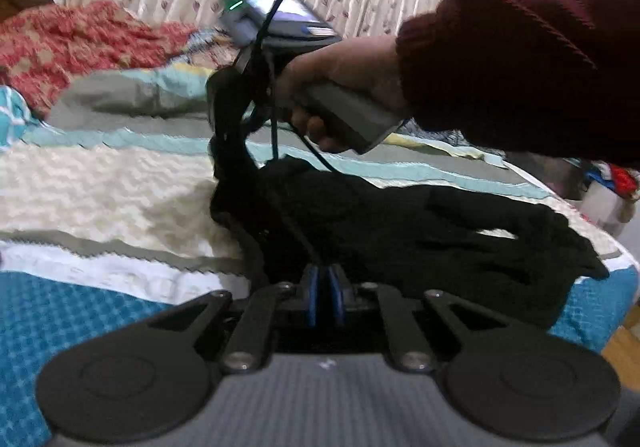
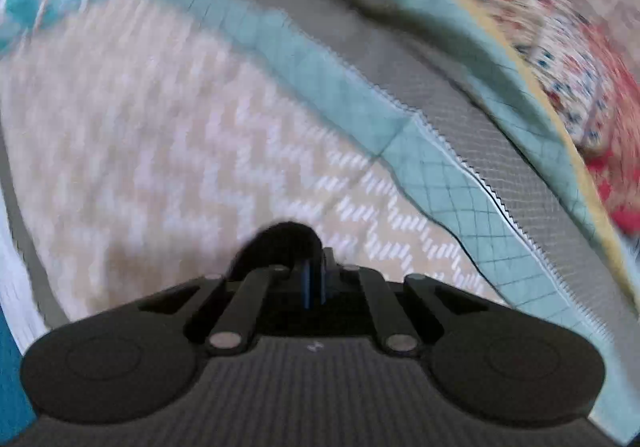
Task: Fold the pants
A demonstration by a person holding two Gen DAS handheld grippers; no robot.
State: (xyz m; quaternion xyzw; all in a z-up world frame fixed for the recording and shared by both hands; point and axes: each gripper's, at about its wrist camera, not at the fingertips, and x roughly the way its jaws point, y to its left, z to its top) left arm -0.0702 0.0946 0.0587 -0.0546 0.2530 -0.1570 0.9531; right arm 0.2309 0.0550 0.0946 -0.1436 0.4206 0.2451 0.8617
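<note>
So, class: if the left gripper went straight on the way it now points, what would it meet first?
The black pants, most likely: the left gripper is shut right at the fabric, seemingly already pinching it, with the quilt beneath.

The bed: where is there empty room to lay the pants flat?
The cream zigzag patch of the quilt is bare, between the teal stripe behind and the grey stripe in front, left of the pants. It is crowded on the right, where the pants lie bunched under the hand.
</note>
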